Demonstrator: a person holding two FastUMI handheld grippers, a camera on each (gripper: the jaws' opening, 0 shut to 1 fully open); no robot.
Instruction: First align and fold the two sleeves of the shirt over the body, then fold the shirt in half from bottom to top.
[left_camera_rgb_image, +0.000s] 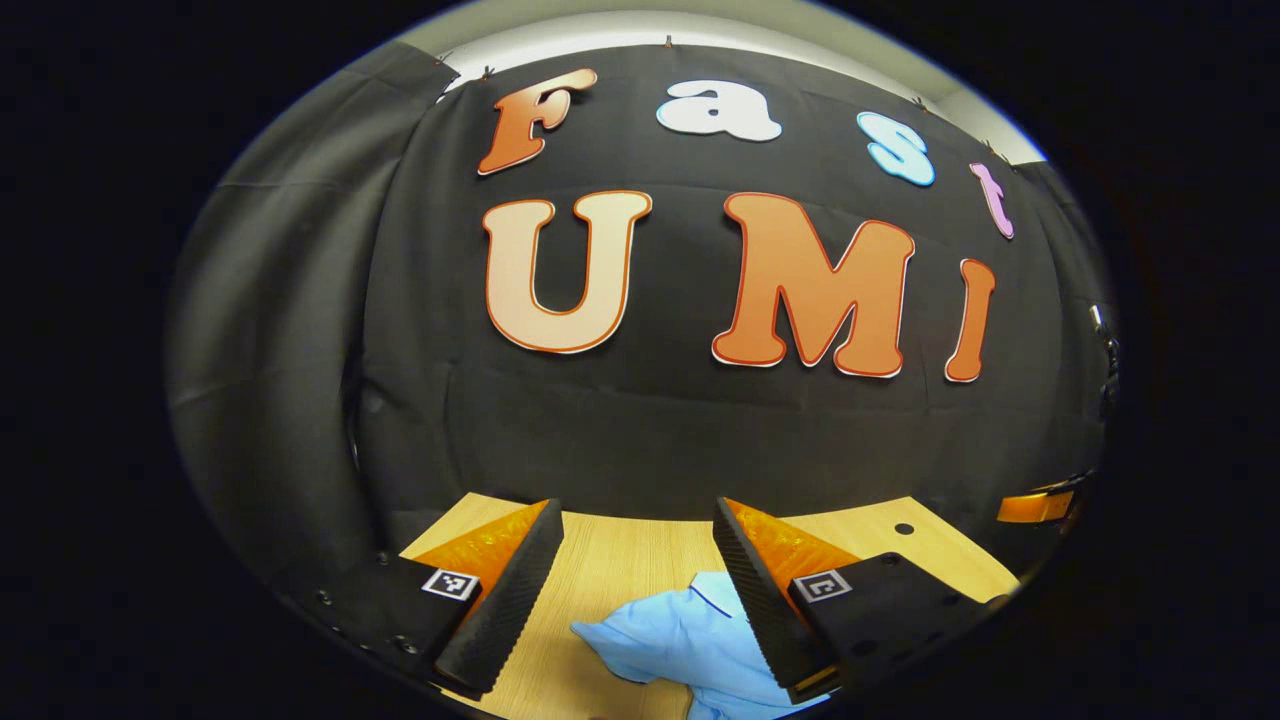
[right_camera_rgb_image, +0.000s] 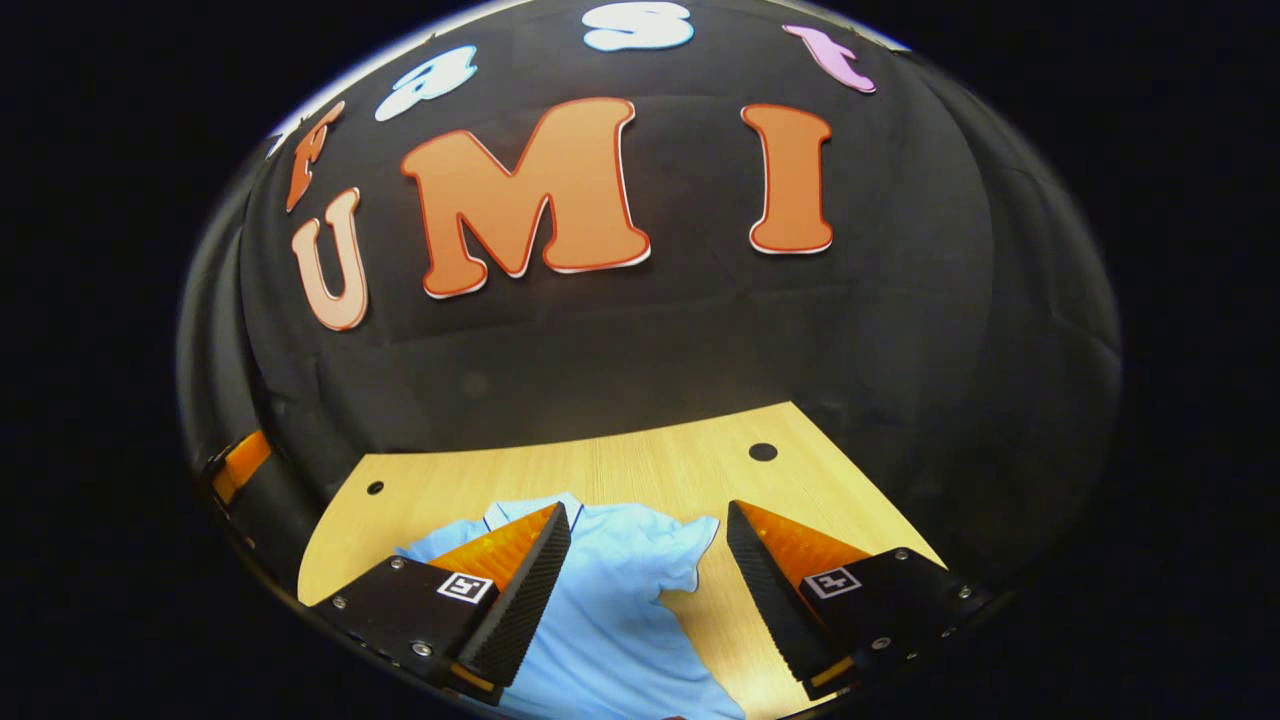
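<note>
In the left gripper view the left gripper (left_camera_rgb_image: 638, 590) hangs spread above the shirt (left_camera_rgb_image: 690, 640) near the bench's (left_camera_rgb_image: 640, 550) near edge, while in the right gripper view the right gripper (right_camera_rgb_image: 648, 580) gapes over a sleeve (right_camera_rgb_image: 680, 555), which wants pinching at its hem.

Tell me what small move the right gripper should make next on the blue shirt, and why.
Probably lower the right gripper onto the sleeve ahead of it and close. Its jaws stand open above the light blue shirt, holding nothing, and that sleeve still lies spread out over the wooden table rather than folded onto the body. The left gripper is open too.
</note>
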